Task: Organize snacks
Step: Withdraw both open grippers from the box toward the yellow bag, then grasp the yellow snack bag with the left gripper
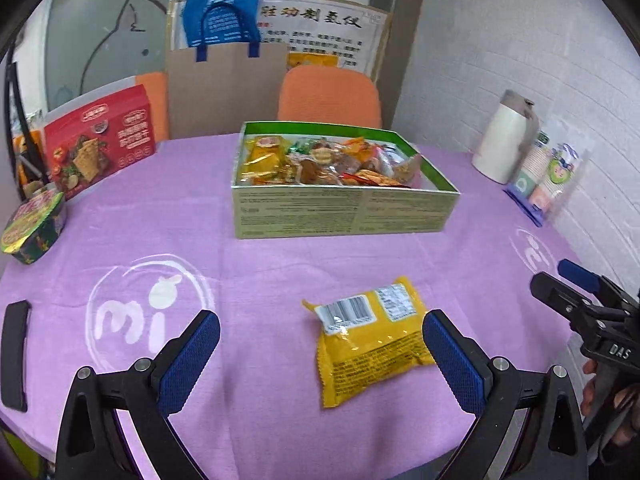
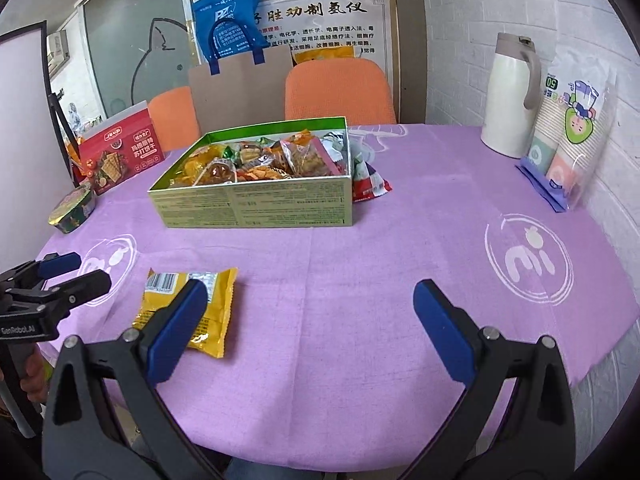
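A round worktop [image 1: 280,256] draped in a purple cloth carries the snacks. A yellow snack packet [image 1: 370,340] lies flat on the near side, barcode side up, apart from the rest. The left claw [image 1: 321,350] hovers just above the near edge with its jaws spread wide and nothing between them; the packet sits just inside its right finger, in the gap between the blue pads [image 1: 191,362], though contact cannot be judged. The right claw [image 2: 311,328] is also spread wide and empty, poised over bare cloth to the right of the same packet [image 2: 188,308], whose lower half is partly covered in that view by the claw's left finger.

Farther back, in the middle of the worktop, an open green box [image 1: 340,208] holds a heap of wrapped snacks [image 1: 328,160]. In the right wrist view a red and white packet [image 2: 370,180] lies on the cloth touching the box's right wall. On the far left stand a red cracker box [image 1: 100,140] and, nearer, a noodle cup [image 1: 34,228]. On the far right a white jug [image 2: 514,96] stands beside a bagged stack of paper cups [image 2: 572,136]. Orange chairs [image 1: 328,96] are drawn up behind.
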Action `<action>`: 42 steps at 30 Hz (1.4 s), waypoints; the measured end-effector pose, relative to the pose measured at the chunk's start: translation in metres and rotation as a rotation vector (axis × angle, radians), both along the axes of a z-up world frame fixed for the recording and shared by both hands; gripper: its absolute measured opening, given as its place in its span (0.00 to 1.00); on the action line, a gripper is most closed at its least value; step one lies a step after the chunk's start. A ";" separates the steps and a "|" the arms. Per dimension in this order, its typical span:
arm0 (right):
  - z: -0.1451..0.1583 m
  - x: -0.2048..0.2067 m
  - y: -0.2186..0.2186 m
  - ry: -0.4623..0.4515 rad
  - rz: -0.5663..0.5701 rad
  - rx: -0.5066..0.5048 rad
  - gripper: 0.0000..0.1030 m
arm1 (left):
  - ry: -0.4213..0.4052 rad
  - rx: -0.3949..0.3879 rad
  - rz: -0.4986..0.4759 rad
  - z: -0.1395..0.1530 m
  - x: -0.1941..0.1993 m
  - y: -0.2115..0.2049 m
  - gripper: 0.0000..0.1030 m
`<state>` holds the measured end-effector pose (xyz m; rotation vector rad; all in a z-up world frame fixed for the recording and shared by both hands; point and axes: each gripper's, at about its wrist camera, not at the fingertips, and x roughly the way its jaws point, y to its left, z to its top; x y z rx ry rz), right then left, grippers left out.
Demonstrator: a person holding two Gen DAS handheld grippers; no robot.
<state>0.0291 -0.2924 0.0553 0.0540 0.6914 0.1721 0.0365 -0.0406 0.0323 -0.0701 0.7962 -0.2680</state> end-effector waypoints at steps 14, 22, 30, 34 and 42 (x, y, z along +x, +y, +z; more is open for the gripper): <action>-0.023 -0.003 -0.043 0.053 -0.084 0.041 0.99 | 0.158 0.026 -0.334 -0.052 0.064 -0.047 0.99; -0.031 0.000 -0.048 0.041 -0.054 0.080 0.99 | 0.189 0.035 -0.340 -0.058 0.049 -0.046 0.99; -0.027 0.028 -0.057 0.011 -0.003 0.047 0.99 | 0.123 0.192 -0.341 -0.055 0.031 -0.072 0.81; -0.016 0.060 -0.067 -0.009 0.022 0.038 0.99 | 0.128 0.180 -0.340 -0.055 0.035 -0.077 0.68; -0.025 0.138 -0.067 0.025 0.256 -0.088 0.75 | 0.140 0.133 -0.311 -0.056 0.038 -0.073 0.60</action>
